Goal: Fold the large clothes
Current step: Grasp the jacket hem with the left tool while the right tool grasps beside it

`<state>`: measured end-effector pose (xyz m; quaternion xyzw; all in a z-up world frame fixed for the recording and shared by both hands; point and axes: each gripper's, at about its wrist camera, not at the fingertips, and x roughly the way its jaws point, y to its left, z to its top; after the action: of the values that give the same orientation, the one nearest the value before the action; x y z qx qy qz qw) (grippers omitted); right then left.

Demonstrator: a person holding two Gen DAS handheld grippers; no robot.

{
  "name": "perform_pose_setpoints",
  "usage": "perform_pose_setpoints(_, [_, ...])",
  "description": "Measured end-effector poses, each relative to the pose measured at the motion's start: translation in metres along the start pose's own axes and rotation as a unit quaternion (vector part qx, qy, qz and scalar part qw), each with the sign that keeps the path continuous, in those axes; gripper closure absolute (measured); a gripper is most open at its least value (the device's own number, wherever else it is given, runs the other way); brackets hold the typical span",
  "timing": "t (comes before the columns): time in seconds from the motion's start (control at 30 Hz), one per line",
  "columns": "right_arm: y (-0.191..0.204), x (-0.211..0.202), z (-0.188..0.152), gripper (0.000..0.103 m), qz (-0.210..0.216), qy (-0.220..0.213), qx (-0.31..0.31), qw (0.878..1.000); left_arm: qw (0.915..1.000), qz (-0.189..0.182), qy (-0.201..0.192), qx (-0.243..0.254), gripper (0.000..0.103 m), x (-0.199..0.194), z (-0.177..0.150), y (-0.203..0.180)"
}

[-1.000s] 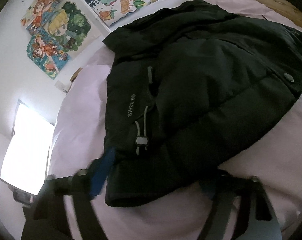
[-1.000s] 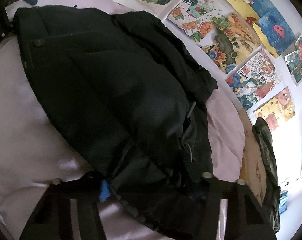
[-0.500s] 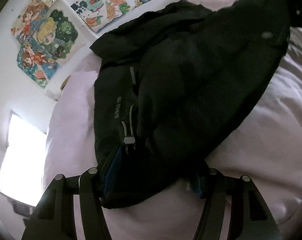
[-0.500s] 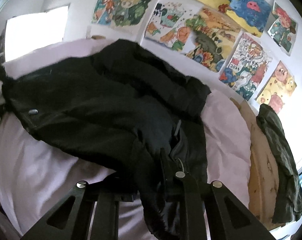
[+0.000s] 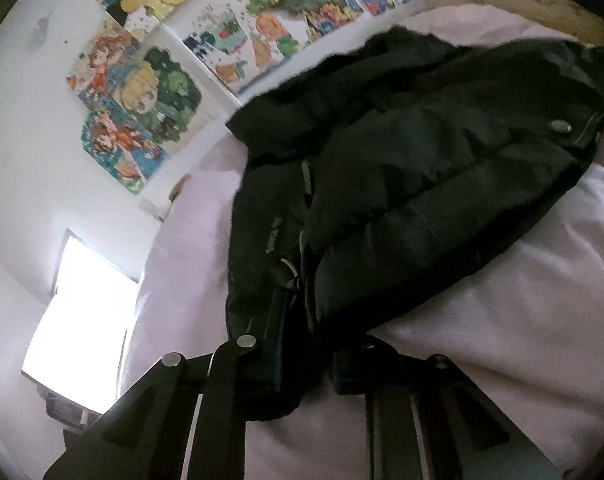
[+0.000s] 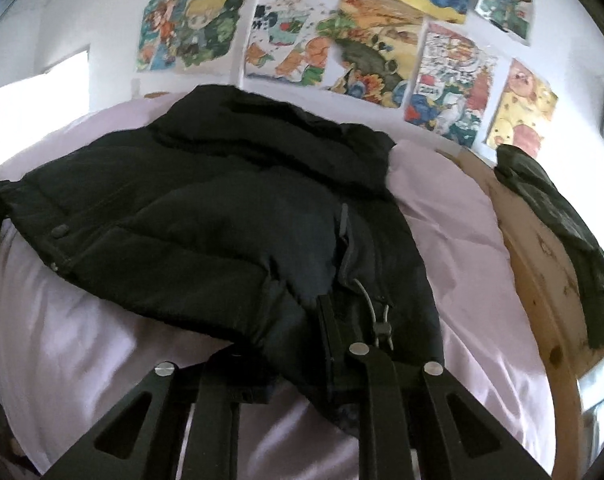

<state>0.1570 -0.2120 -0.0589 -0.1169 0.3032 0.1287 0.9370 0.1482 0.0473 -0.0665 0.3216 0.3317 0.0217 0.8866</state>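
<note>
A black puffer jacket (image 5: 421, 184) lies spread on a bed with a pale pink sheet (image 5: 521, 320). My left gripper (image 5: 309, 340) is at the jacket's near hem by the drawcord toggle (image 5: 290, 272). Its jaws are closing, with the bunched hem pinched between them. In the right wrist view the same jacket (image 6: 222, 232) stretches away to the left. My right gripper (image 6: 286, 344) is shut on its other hem corner, beside a grey drawcord toggle (image 6: 383, 326). Fabric hides that gripper's left fingertip.
Colourful drawings (image 6: 361, 48) cover the white wall behind the bed. A wooden bed end (image 6: 541, 280) curves along the right with a dark green garment (image 6: 561, 232) draped over it. A bright window (image 5: 82, 320) is at the left.
Both grippers have closed on the jacket's hem. The left jaws came together around the fabric near the toggle. The right gripper rolled towards level and rose a little with the hem.
</note>
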Motion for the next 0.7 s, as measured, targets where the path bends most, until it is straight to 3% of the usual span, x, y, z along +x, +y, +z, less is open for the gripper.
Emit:
perform_pose_setpoints(0.4, [-0.012, -0.044, -0.013, 0.092, -0.012, -0.032, 0.073, 0.997, 0.9977, -0.028, -0.036, -0.049, 0.092, -0.058, 0.004, 0.01])
perform_pose_setpoints(0.7, [-0.022, -0.102, -0.02, 0.093, -0.021, -0.078, 0.113, 0.99, 0.9843, -0.056, -0.076, -0.149, 0.093, -0.125, 0.01, 0.028])
